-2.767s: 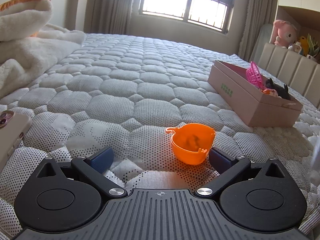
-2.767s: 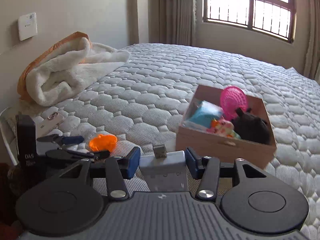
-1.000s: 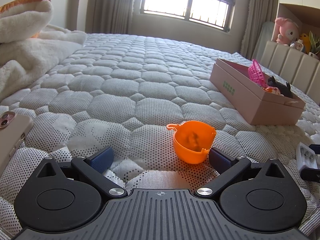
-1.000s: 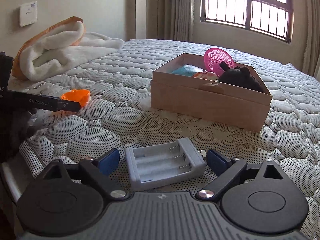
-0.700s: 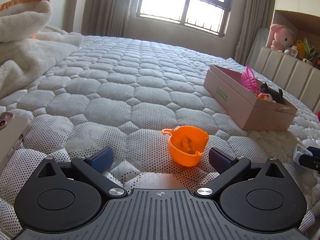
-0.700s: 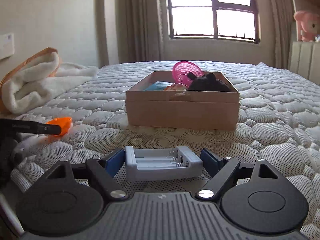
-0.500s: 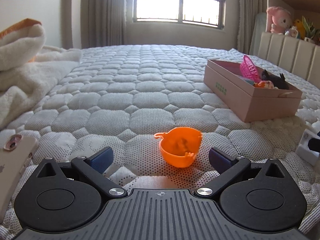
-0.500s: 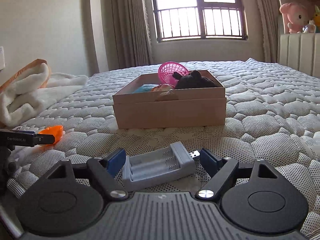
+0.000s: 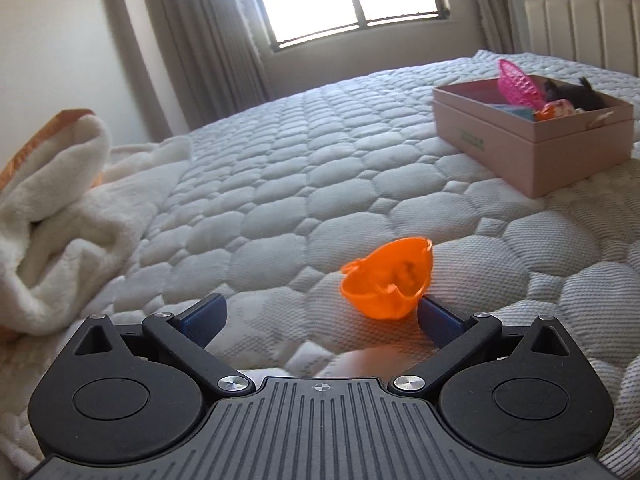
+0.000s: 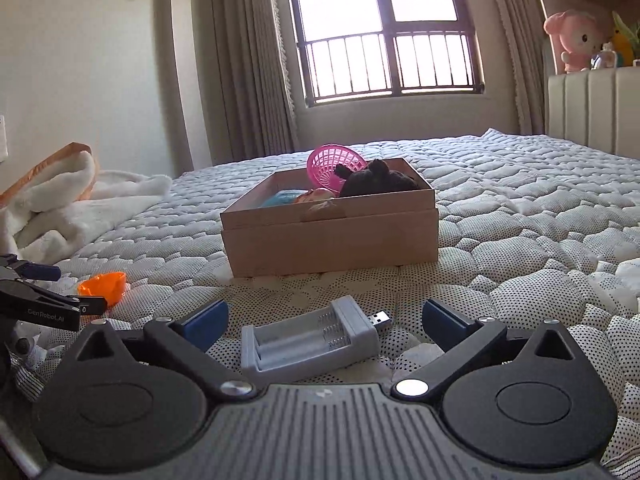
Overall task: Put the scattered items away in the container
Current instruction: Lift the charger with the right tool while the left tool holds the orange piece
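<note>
While the left tongs are standing wide open and holding nothing, the orange cup is lying on the bed between their tips, hard against the right-hand one; the pink box is sitting well ahead to the right. In the right wrist view, the right tongs are spreading open, the grey battery charger lying loose between them, the box straight ahead.
</note>
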